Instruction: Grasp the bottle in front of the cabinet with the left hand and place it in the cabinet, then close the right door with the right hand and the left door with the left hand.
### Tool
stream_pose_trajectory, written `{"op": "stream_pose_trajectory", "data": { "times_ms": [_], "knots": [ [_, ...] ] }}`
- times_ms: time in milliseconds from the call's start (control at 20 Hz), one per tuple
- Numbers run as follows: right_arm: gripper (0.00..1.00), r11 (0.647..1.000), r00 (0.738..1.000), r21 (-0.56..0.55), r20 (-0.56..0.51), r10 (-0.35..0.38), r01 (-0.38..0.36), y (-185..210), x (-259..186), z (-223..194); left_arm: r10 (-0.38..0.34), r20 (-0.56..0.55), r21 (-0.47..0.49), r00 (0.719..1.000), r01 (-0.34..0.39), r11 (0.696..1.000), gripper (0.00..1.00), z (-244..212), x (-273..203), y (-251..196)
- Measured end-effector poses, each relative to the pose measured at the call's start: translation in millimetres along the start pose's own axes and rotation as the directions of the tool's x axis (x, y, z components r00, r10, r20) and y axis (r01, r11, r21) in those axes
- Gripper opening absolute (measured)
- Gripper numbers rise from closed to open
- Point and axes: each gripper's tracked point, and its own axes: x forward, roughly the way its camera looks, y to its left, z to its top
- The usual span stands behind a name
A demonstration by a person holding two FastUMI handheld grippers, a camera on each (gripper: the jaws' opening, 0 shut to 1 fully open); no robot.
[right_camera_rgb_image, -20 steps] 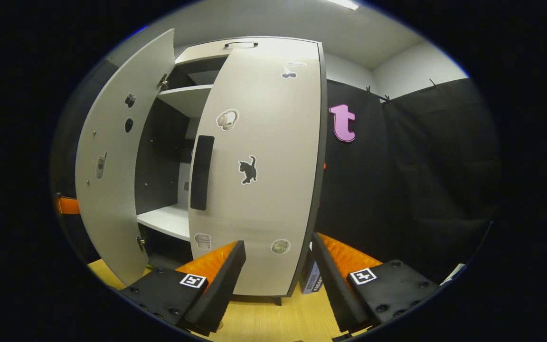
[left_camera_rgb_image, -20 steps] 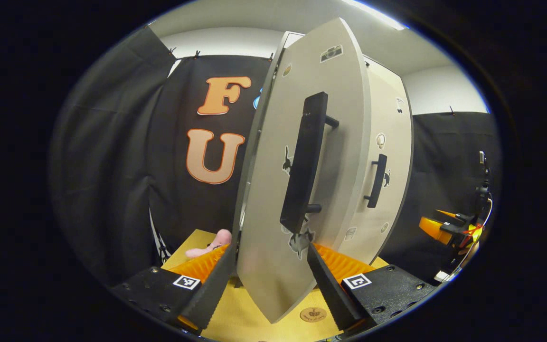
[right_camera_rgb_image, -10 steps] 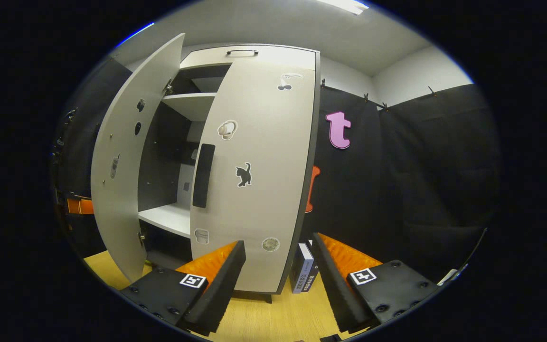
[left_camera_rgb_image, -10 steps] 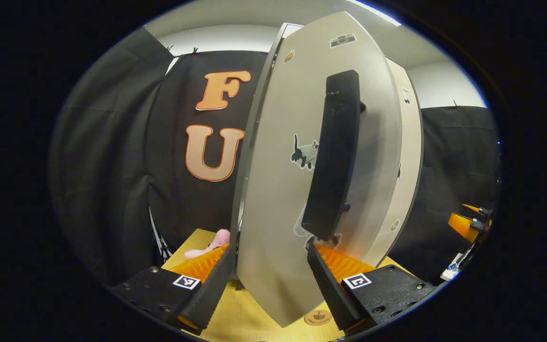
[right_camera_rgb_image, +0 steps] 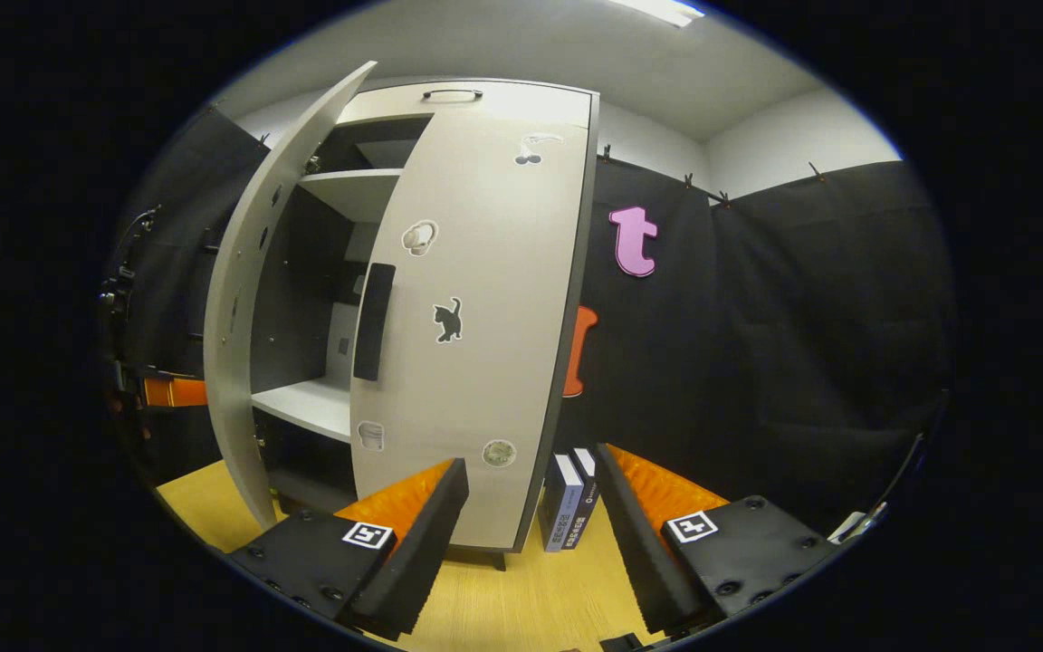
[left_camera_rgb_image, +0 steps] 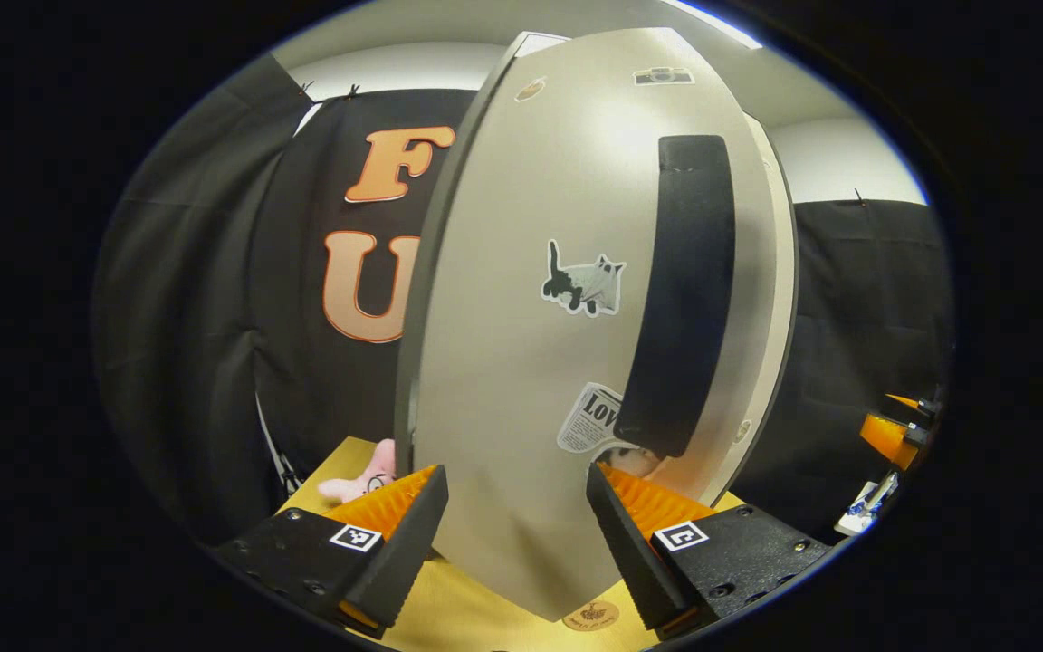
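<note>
The left gripper (left_camera_rgb_image: pixel 512 534) is open, its two fingers spread wide with the lower edge of the cabinet's left door (left_camera_rgb_image: pixel 521 272) between them; whether either finger touches the door cannot be told. It holds nothing. The door's long dark handle (left_camera_rgb_image: pixel 680 290) stands upright just right of the gripper's line. The right gripper (right_camera_rgb_image: pixel 531 543) is also open and empty, held back from the cabinet (right_camera_rgb_image: pixel 449 299) above a wooden tabletop (right_camera_rgb_image: pixel 521 607). From its view the right door (right_camera_rgb_image: pixel 476 299) looks shut, while the left door is partly open. The step in hand appears to be closing the left door: push flat against the panel near its free edge, follow the swing evenly, and keep the fingers clear of the handle and the closing gap. Inside, a pale shelf (right_camera_rgb_image: pixel 304 407) appears bare in the part visible; the bottle cannot be made out there. Two books (right_camera_rgb_image: pixel 571 498) stand beside the cabinet.
</note>
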Motion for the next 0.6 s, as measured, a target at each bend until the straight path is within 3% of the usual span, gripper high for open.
{"op": "stream_pose_trajectory", "data": {
  "times_ms": [250, 600],
  "knots": [
    [0.94, 1.0, 1.0, -0.004, 0.009, -0.025, 0.025, -15.5, -1.8, -1.1, -0.005, -0.006, 0.043, 1.0, 0.005, 0.999, 0.94, -7.9, 46.7, -12.7],
    [0.94, 0.999, 0.999, 0.021, -0.01, -0.046, 0.046, -32.1, -4.2, -15.0, 0.013, 0.006, 0.059, 1.0, -0.014, 0.998, 0.94, -2.8, 58.7, -17.0]
  ]
}}
